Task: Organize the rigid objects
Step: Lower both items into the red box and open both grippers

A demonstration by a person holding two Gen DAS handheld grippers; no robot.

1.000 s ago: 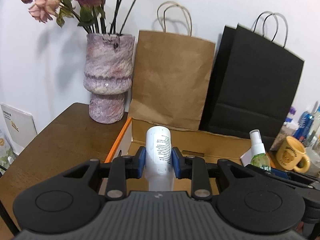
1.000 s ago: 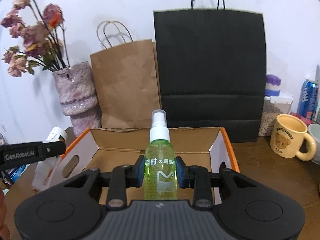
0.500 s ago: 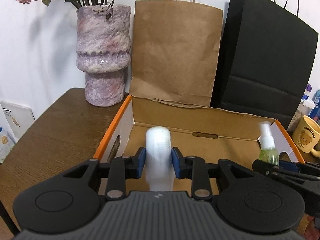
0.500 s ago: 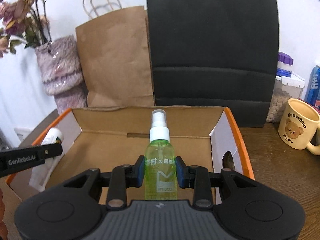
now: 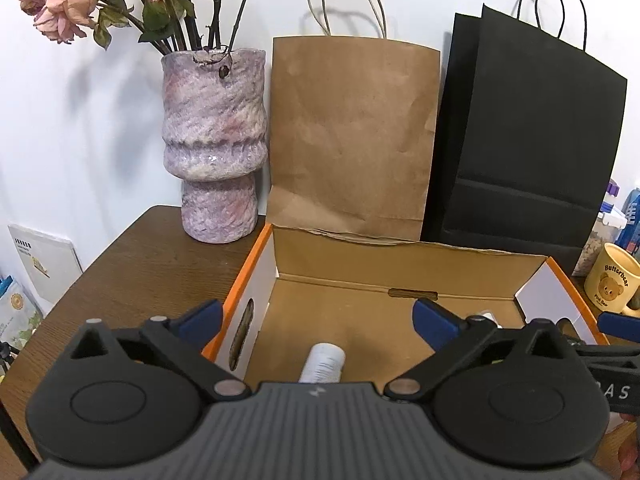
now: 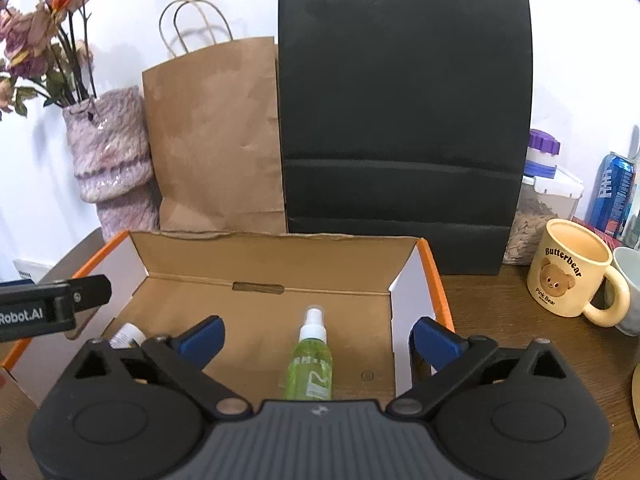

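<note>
An open cardboard box with an orange rim [image 5: 248, 264] [image 6: 434, 276] stands on the wooden table in front of both grippers. A white bottle [image 5: 324, 364] [image 6: 128, 336] rests in the box's left part, below my left gripper [image 5: 316, 316]. The left jaws are opening and stand wide, their blue pads well clear of the bottle. A green spray bottle [image 6: 311, 368] rests in the right part of the box, under my right gripper [image 6: 319, 338]. Those jaws are opening too, and their pads touch nothing. The lower ends of both bottles are hidden behind the gripper bodies.
Behind the box, a mottled pink vase [image 5: 214, 140] with dried flowers, a brown paper bag [image 5: 352, 132] and a black paper bag [image 6: 404, 120] stand against the wall. To the right are a yellow bear mug [image 6: 568, 268], a lidded jar [image 6: 540, 208] and a blue can [image 6: 612, 192].
Both grippers have gone from shut on their bottles to wide open. The white bottle and the green spray bottle have dropped out of the pads and now rest in the box.
</note>
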